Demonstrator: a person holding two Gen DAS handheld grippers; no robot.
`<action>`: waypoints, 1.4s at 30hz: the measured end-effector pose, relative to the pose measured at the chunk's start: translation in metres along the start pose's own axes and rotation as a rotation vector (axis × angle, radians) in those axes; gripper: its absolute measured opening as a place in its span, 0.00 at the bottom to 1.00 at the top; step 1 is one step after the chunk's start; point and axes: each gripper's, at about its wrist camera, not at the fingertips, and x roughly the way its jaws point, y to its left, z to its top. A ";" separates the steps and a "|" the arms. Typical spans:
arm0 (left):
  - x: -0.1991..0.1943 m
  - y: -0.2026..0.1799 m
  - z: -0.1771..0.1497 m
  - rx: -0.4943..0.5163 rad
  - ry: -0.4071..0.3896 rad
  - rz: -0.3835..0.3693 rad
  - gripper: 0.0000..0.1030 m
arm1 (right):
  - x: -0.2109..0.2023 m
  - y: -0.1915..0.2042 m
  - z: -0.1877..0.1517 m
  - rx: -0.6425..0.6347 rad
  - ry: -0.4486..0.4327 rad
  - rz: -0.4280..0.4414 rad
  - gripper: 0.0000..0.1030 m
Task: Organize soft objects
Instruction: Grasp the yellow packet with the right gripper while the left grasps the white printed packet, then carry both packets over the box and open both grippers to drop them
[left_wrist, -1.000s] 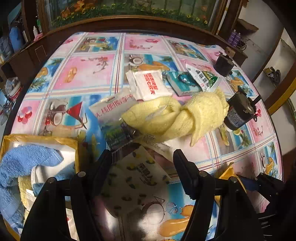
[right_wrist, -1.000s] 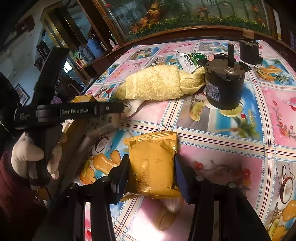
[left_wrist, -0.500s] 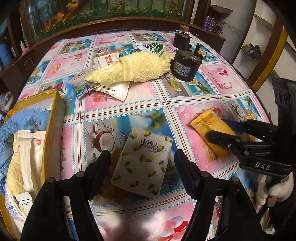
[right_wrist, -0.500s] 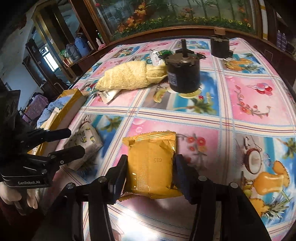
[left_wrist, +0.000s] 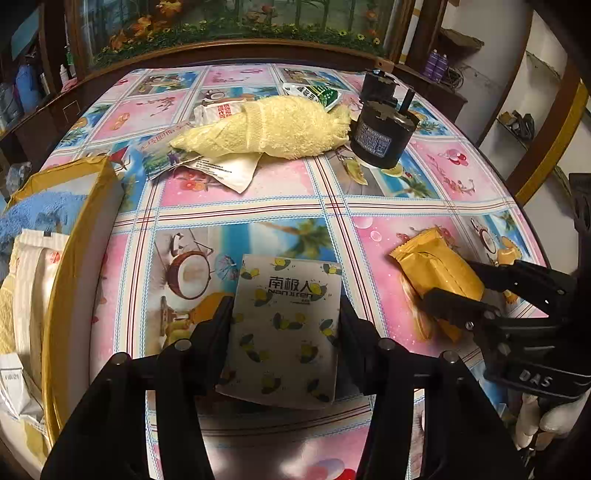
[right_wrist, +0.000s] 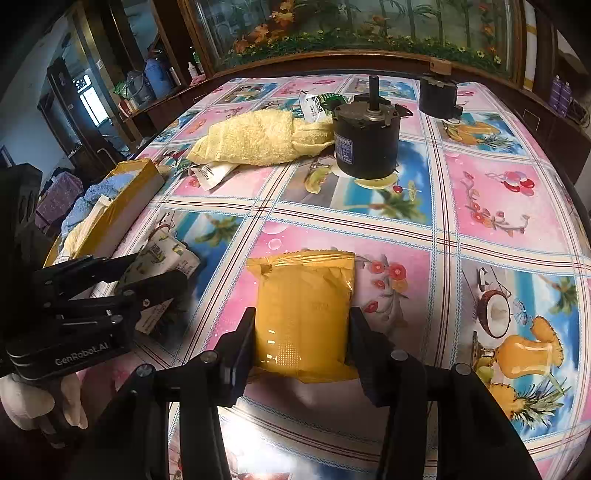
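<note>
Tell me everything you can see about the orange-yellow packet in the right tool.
The orange-yellow packet is a glossy, puffy foil-like pouch with a crimped serrated top edge and faint dotted print. It sits lengthwise between the fingers of the right tool, which press its two long sides near the lower end. Its sealed top points toward the table's middle, above the patterned tablecloth. Whether it is lifted is unclear.

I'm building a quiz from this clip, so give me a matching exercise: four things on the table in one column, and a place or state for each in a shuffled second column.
Things
1. lemon-print pack
2. orange packet
3. yellow towel
4. blue towel

Places
A. in the yellow box
B. between the right gripper fingers
C. beside the black motor
D. between the left gripper fingers

Pairs: 1-D, 2-B, 3-C, 4-A
</note>
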 end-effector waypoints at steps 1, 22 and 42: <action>-0.005 0.002 -0.002 -0.020 -0.012 -0.010 0.50 | 0.000 0.000 -0.001 0.005 0.002 0.015 0.48; -0.130 0.177 -0.086 -0.442 -0.178 0.213 0.51 | -0.038 0.142 0.026 -0.183 -0.013 0.307 0.48; -0.163 0.214 -0.108 -0.611 -0.330 0.186 0.70 | 0.017 0.298 0.013 -0.436 0.101 0.369 0.63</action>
